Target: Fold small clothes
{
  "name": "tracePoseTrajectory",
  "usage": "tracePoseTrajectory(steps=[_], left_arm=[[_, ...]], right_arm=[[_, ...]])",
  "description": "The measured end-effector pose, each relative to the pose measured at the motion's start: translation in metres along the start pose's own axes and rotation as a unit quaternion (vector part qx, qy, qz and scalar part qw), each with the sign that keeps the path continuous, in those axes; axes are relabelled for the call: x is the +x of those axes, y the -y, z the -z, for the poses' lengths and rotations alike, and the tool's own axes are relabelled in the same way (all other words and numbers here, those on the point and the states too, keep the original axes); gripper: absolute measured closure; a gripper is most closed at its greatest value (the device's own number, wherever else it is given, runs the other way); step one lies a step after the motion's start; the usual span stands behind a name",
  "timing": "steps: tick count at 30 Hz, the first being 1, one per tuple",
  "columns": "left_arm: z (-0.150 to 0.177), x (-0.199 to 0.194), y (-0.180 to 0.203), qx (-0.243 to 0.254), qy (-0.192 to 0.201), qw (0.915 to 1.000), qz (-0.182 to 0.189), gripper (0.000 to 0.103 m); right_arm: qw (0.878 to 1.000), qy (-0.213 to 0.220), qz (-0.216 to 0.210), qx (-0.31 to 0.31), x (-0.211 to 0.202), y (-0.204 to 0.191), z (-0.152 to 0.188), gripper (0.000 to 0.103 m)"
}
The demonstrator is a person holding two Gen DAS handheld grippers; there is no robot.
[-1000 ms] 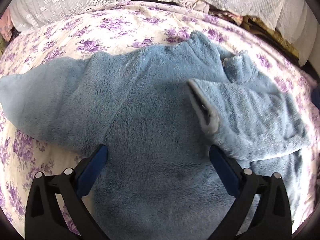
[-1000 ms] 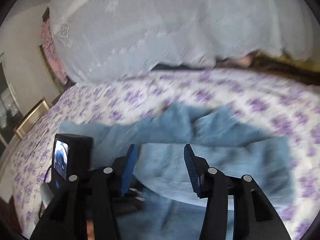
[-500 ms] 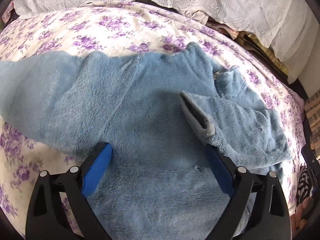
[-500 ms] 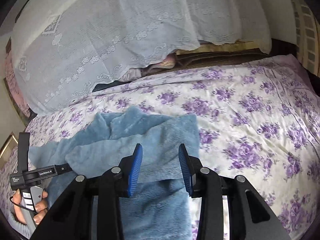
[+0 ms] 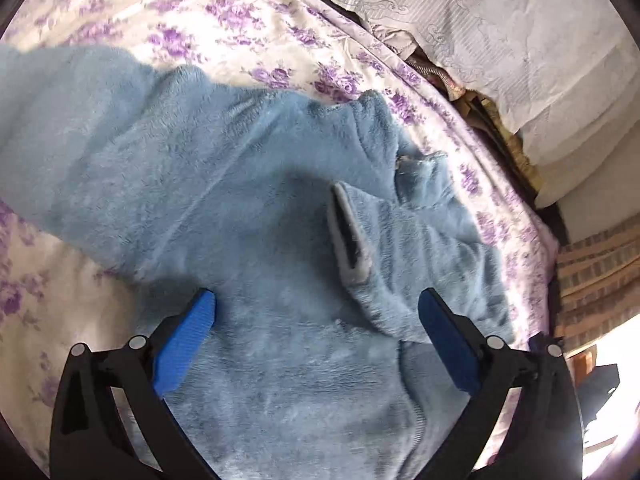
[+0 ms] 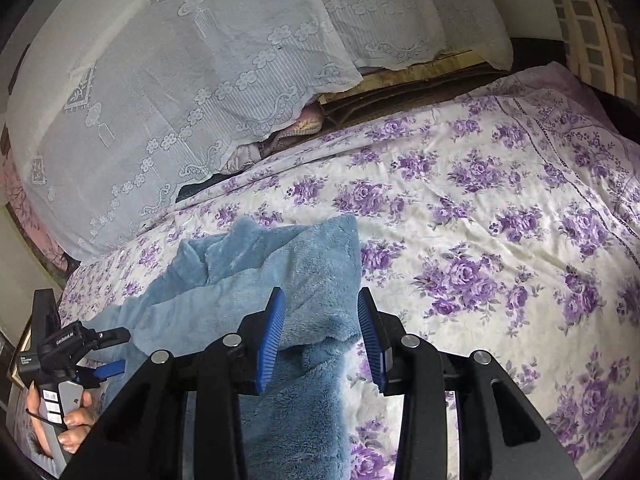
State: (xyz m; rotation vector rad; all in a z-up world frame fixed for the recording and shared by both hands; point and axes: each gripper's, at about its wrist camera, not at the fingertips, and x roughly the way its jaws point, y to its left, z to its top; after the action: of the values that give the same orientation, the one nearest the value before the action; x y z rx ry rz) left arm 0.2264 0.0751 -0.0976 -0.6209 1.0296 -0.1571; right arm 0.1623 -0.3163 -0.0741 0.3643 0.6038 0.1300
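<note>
A fuzzy light-blue top [image 5: 240, 208] lies spread on the floral bedsheet [image 5: 248, 20]. Its right sleeve [image 5: 420, 264] is folded inward over the body, grey cuff [image 5: 350, 236] showing. Its left sleeve stretches out to the left. My left gripper [image 5: 316, 316] is open wide and empty, just above the body of the top. My right gripper [image 6: 322, 312] is open over the folded sleeve's edge [image 6: 320, 280], holding nothing. The left gripper and the hand holding it show at the lower left of the right wrist view [image 6: 108, 354].
White lace-covered pillows [image 6: 200, 60] line the head of the bed. Bedding and dark fabric peek out under them [image 6: 304, 128]. The floral sheet [image 6: 500, 220] extends to the right. A brick-patterned surface [image 5: 592, 272] lies past the bed's right edge.
The right gripper has swung right and drawn back to the folded sleeve's outer edge. The left gripper has turned right over the top's body and stayed open.
</note>
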Motion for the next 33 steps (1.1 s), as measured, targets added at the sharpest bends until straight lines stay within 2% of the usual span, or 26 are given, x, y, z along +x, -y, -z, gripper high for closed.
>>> tracePoseTrajectory(steps=[3, 5, 6, 7, 9, 10, 11, 14, 16, 17, 19, 21, 23, 25, 26, 29, 31, 32, 33], left_arm=[[-0.001, -0.002, 0.008, -0.004, -0.003, 0.9993, 0.037, 0.006], [-0.003, -0.001, 0.022, 0.016, 0.005, 0.9995, 0.026, 0.007], [-0.005, 0.001, 0.025, 0.021, 0.007, 0.9995, 0.021, 0.013], [-0.006, 0.007, 0.028, 0.024, 0.004, 0.9995, 0.018, 0.022], [-0.008, 0.026, 0.028, 0.020, -0.027, 0.9994, 0.012, 0.079], [-0.007, 0.032, 0.027, 0.020, -0.036, 0.9991, 0.011, 0.090], [-0.006, 0.035, 0.028, 0.028, -0.033, 0.9991, 0.006, 0.093], [-0.004, 0.024, 0.029, 0.046, -0.004, 0.9989, 0.002, 0.095], [-0.007, 0.011, 0.036, 0.072, 0.028, 0.9967, -0.024, 0.095], [-0.006, 0.009, 0.038, 0.087, 0.043, 0.9939, -0.053, 0.095], [-0.005, 0.015, 0.035, 0.097, 0.045, 0.9903, -0.088, 0.095], [-0.002, 0.031, 0.025, 0.092, 0.024, 0.9906, -0.099, 0.093], [0.000, 0.033, 0.022, 0.101, 0.035, 0.9893, -0.099, 0.092], [-0.001, 0.027, 0.024, 0.107, 0.042, 0.9885, -0.099, 0.091], [-0.002, 0.023, 0.024, 0.104, 0.048, 0.9889, -0.095, 0.089], [-0.005, -0.004, 0.022, 0.090, 0.086, 0.9888, -0.083, 0.084], [-0.005, -0.014, 0.027, 0.093, 0.104, 0.9873, -0.075, 0.083], [-0.004, -0.019, 0.031, 0.099, 0.111, 0.9866, -0.067, 0.080], [-0.002, -0.019, 0.034, 0.106, 0.112, 0.9861, -0.062, 0.072]], right_arm=[[1.000, 0.005, -0.002, 0.000, -0.002, 0.000, 0.000, 0.065], [1.000, 0.008, -0.003, 0.003, -0.003, 0.001, -0.001, 0.065], [1.000, 0.009, -0.004, 0.004, -0.004, 0.002, -0.001, 0.065], [1.000, 0.009, -0.004, 0.005, -0.004, 0.002, -0.002, 0.065], [1.000, 0.011, -0.006, 0.006, -0.005, 0.003, -0.004, 0.065], [1.000, 0.012, -0.006, 0.004, -0.005, 0.002, -0.005, 0.066], [1.000, 0.013, -0.006, 0.001, -0.005, 0.000, -0.007, 0.067], [1.000, 0.015, -0.014, -0.012, -0.002, -0.006, -0.022, 0.071], [1.000, 0.006, -0.016, -0.022, 0.006, -0.010, -0.030, 0.071], [1.000, -0.007, -0.016, -0.022, 0.015, -0.010, -0.032, 0.072], [0.999, -0.049, -0.004, -0.021, 0.039, -0.008, -0.026, 0.073], [0.994, -0.105, 0.020, -0.014, 0.070, 0.002, -0.007, 0.077], [0.991, -0.134, 0.013, 0.008, 0.087, 0.015, 0.007, 0.077], [0.991, -0.128, 0.003, 0.022, 0.080, 0.019, 0.001, 0.077], [0.994, -0.112, 0.005, 0.018, 0.072, 0.017, -0.005, 0.077], [0.998, -0.059, 0.020, -0.019, 0.053, 0.004, -0.022, 0.077], [0.998, -0.057, 0.017, -0.031, 0.059, -0.004, -0.036, 0.077], [0.998, -0.055, 0.018, -0.037, 0.065, -0.009, -0.042, 0.077], [0.998, -0.053, 0.017, -0.042, 0.072, -0.014, -0.049, 0.078]])
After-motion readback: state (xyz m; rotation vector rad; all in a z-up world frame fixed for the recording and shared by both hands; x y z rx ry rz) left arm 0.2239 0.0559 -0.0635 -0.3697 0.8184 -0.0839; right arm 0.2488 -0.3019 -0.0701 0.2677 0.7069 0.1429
